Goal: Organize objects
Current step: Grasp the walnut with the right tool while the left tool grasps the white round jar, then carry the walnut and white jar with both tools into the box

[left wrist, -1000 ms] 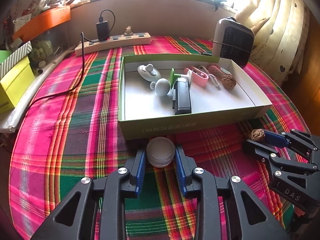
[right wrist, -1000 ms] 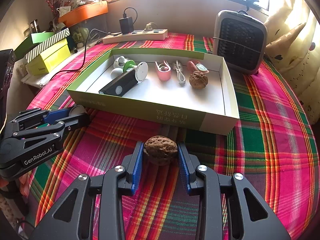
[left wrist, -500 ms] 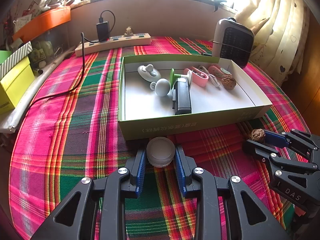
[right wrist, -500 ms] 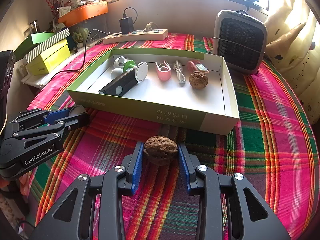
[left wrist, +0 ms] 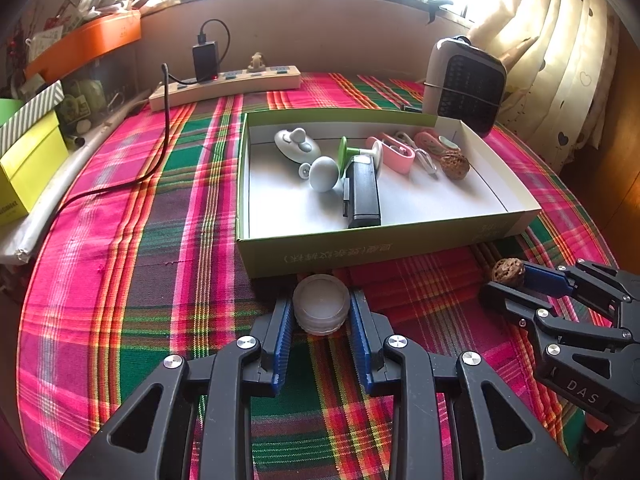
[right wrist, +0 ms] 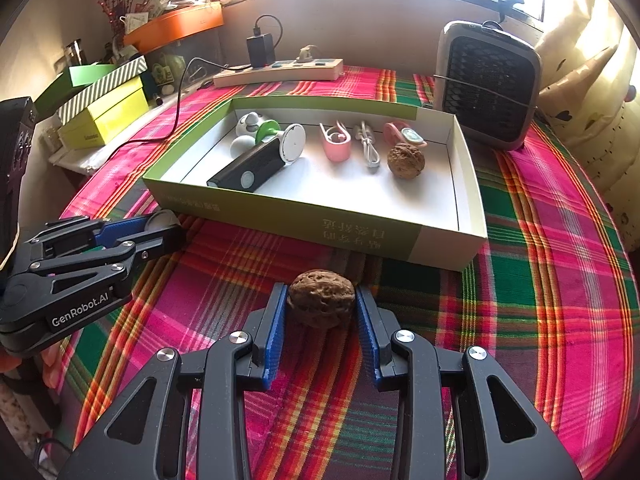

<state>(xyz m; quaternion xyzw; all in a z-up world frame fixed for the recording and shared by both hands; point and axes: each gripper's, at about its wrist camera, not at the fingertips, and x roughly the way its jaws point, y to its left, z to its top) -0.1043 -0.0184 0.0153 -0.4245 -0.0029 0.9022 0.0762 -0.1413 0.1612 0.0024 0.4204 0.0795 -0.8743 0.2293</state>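
Note:
A clear round plastic jar (left wrist: pixel 321 298) sits between the blue pads of my left gripper (left wrist: pixel 321 307), which is shut on it just in front of the green box's near wall (left wrist: pixel 360 252). My right gripper (right wrist: pixel 321 304) is shut on a brown walnut (right wrist: pixel 321 294), also before the box (right wrist: pixel 320 232). In the left wrist view the right gripper (left wrist: pixel 506 282) shows at the right with the walnut (left wrist: pixel 508 272). In the right wrist view the left gripper (right wrist: pixel 164 226) appears at the left. A second walnut (right wrist: pixel 405 161) lies inside the box.
The box also holds a black device (right wrist: pixel 248 168), a pink clip (right wrist: pixel 338 142), a white cable (right wrist: pixel 368 146) and small round gadgets. A fan heater (right wrist: pixel 490 84) stands behind its right end, a power strip (right wrist: pixel 280 70) at the back, and a yellow box (right wrist: pixel 106 118) at the left.

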